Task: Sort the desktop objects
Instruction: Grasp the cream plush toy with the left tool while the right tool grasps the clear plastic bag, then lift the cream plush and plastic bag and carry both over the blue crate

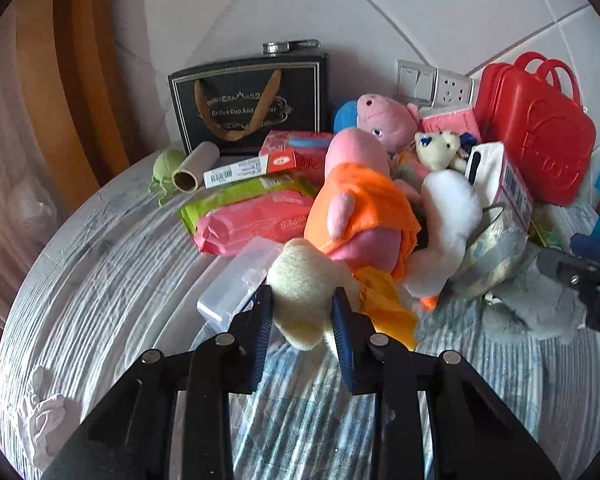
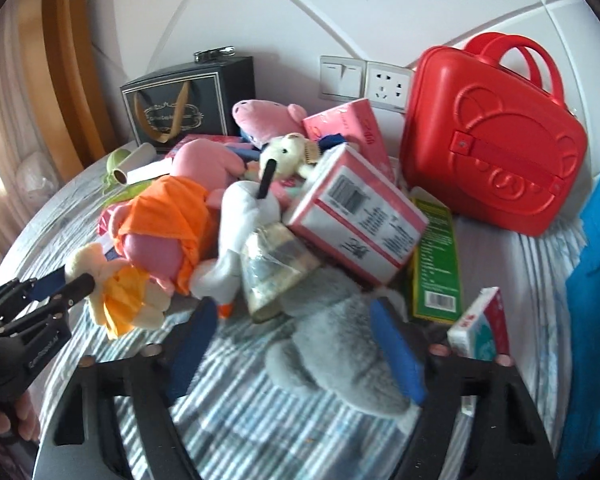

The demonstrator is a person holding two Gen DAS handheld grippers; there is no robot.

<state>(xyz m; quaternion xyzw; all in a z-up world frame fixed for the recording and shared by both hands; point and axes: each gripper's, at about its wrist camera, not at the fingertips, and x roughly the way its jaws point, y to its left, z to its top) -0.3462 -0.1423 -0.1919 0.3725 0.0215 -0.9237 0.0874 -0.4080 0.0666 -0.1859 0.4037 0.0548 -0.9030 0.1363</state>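
**A:** Status. Left gripper is narrow, pads pressed into the cream plush, on a rounded end of it. That toy sits at the near edge of the heap, well in front of the red case and far to its left.

**B:** Right gripper?

**A:** Fairly wide, straddling the grey plush. The right pad looks against it, the left one stands clear, so no grip yet. Grey plush lies in front of the red case, nearer the camera.

**B:** Risks?

**A:** Cream plush has a yellow cloth on it, tucked against the pig plush in orange. Pulling could drag the pig, and the white goose plush leans on it. Also the grip is on a soft end only, so it could slip out.

**B:** Right side?

**A:** The clear bag and the pink tissue box rest on the far end of the grey plush. Lift it and both likely slide or tip. The two grippers are also close, so they could clash.

**B:** Any readable text?

**A:** Black gift bag, far left of the red case at the wall: "Coffee Cup And", rest hidden by the handle. Pink wipes pack reads "WIPES", upside down. Boxes show barcodes, fine print too small.
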